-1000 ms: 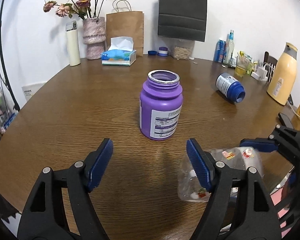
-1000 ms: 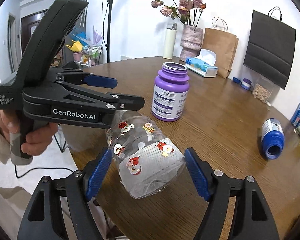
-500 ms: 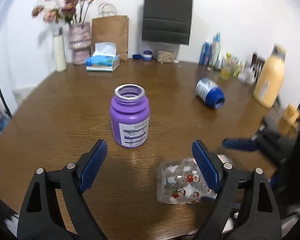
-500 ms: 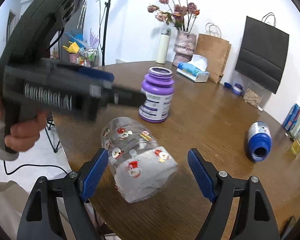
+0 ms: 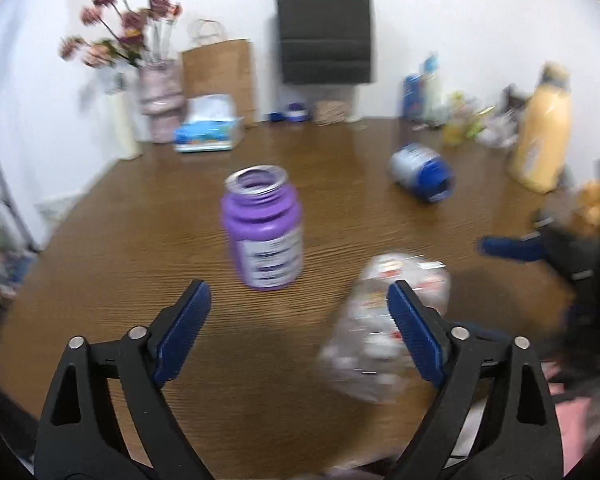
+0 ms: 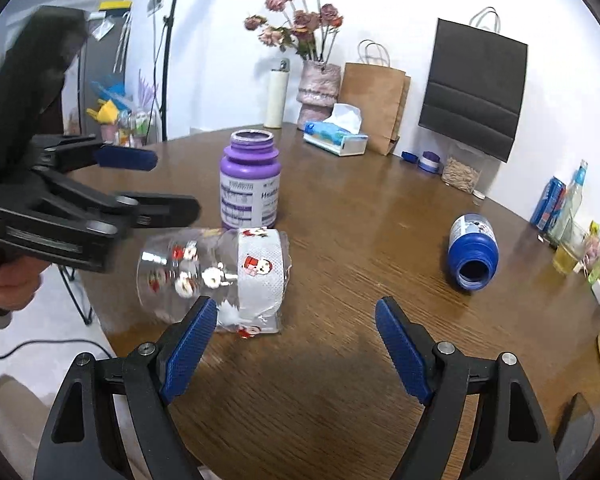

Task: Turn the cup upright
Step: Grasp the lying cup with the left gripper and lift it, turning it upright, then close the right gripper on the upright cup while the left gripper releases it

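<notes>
Cup [image 6: 216, 280] lies on its side near the table [image 6: 360, 240] edge beside my left gripper [image 5: 300, 332] and right gripper [image 6: 292, 344], both with jaws apart, neither holding it.

Clear cup [image 6: 216, 280] with red-and-white Santa prints; purple bottle [image 6: 250, 186]; blue bottle [image 6: 473, 257]; brown wood-grain desk [image 6: 360, 220].

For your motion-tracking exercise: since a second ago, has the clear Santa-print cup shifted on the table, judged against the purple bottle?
Cannot tell. Both wrist cameras moved. The clear cup lies on its side near the purple bottle, as before.
</notes>
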`<state>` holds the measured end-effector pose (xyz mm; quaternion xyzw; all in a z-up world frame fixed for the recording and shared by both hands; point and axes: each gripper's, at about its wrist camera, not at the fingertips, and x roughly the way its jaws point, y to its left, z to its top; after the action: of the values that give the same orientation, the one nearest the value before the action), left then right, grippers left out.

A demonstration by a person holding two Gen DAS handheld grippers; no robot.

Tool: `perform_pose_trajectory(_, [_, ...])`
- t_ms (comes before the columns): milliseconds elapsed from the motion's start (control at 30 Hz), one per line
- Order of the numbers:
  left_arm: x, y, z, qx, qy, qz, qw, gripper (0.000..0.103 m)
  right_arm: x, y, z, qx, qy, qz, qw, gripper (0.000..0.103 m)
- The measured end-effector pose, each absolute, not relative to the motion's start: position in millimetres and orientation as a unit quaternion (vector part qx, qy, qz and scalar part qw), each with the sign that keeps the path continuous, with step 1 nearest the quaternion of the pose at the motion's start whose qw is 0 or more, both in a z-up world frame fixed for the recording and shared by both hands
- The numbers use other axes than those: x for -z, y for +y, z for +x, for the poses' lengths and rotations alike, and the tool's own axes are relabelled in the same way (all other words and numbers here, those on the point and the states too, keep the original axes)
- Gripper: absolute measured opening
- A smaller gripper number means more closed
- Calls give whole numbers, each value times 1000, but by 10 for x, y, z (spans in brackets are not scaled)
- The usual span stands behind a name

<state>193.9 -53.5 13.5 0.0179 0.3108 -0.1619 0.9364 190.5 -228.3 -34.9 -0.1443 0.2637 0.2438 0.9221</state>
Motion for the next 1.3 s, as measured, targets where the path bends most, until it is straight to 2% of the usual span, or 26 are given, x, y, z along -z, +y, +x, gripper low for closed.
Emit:
perform_pose_trajectory(67, [-182, -520, 1964, 222, 327, -16, 918, 103, 324, -2324, 1945, -231, 262, -134, 927, 86])
perform_pose_trajectory(167, [-82, -701, 2137, 294, 387, -12, 874, 102, 290, -2436, 1992, -212, 262, -112, 935, 86])
perform_pose_trajectory(233, [18, -886, 2247, 290, 413, 29, 863, 90, 258, -2535, 2030, -194, 263, -100, 940, 86])
perform_pose_trajectory(267, [63, -956, 2299, 294, 423, 43, 856, 70, 242, -2594, 2036, -188, 262, -92, 942, 86])
perform_pose_trajectory(300, [118, -1013, 2364, 292, 437, 51, 849, 61, 232, -2631, 2031, -185, 261, -86, 943, 86])
perform_pose_trajectory(367, [208, -1086, 2487, 295, 463, 47, 834, 60, 205, -2707, 2024, -186, 259, -69, 945, 86])
perform_pose_trajectory(700, [303, -1343, 2641, 282, 493, 113, 816, 57, 177, -2841, 2157, -195, 257, -33, 946, 86])
perform_pose_trajectory(933, [-500, -1150, 2741, 282, 348, 50, 893, 57, -158, -2987, 2437, -232, 239, 22, 943, 86])
perform_pose_trajectory(1067, [-1057, -959, 2786, 211, 193, 26, 958, 57, -672, -3058, 2713, -300, 212, 77, 927, 86])
perform_pose_trajectory(1300, [-1552, -942, 2984, 199, 77, -6, 977, 58, -1651, -2811, 3319, -408, 190, 113, 886, 86])
